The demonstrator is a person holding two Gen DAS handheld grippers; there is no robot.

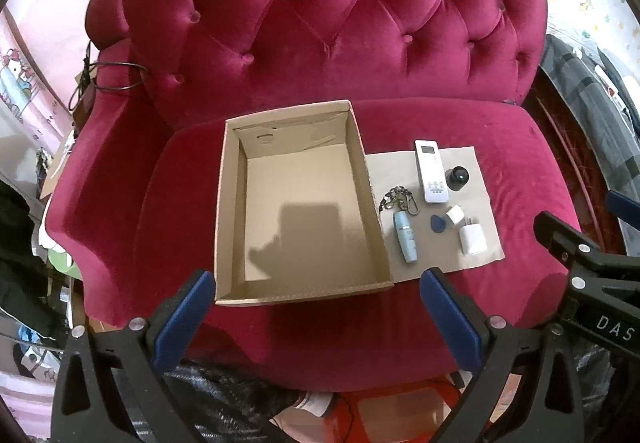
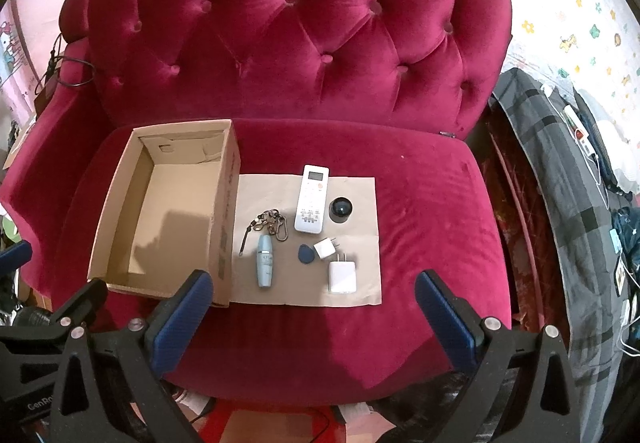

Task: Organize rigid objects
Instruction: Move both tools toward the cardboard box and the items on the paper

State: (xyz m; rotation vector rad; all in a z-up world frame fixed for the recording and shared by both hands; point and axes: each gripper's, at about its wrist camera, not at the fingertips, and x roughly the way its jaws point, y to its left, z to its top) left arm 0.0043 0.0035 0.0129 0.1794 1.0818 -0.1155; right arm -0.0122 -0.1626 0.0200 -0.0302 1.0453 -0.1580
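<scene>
An open, empty cardboard box (image 1: 236, 203) (image 2: 120, 211) sits on the red sofa seat. To its right a cardboard sheet (image 1: 480, 171) (image 2: 360, 203) carries a white remote (image 1: 430, 171) (image 2: 311, 199), a black round cap (image 1: 458, 177) (image 2: 341, 209), a key chain (image 1: 398, 197) (image 2: 272, 225), a light blue bottle (image 1: 405, 237) (image 2: 265, 261), a blue tag (image 1: 437, 223) (image 2: 306, 254), a small white plug (image 1: 454, 215) (image 2: 326, 247) and a larger white charger (image 1: 472, 239) (image 2: 342, 271). My left gripper (image 1: 316, 307) is open and empty before the box. My right gripper (image 2: 314, 307) is open and empty before the sheet.
The tufted sofa back (image 1: 340, 23) rises behind the seat. A black cable (image 1: 116, 77) hangs over the left armrest. Grey clothes (image 2: 560, 183) and clutter lie to the right of the sofa. My right gripper's body shows at the left wrist view's right edge (image 1: 592, 275).
</scene>
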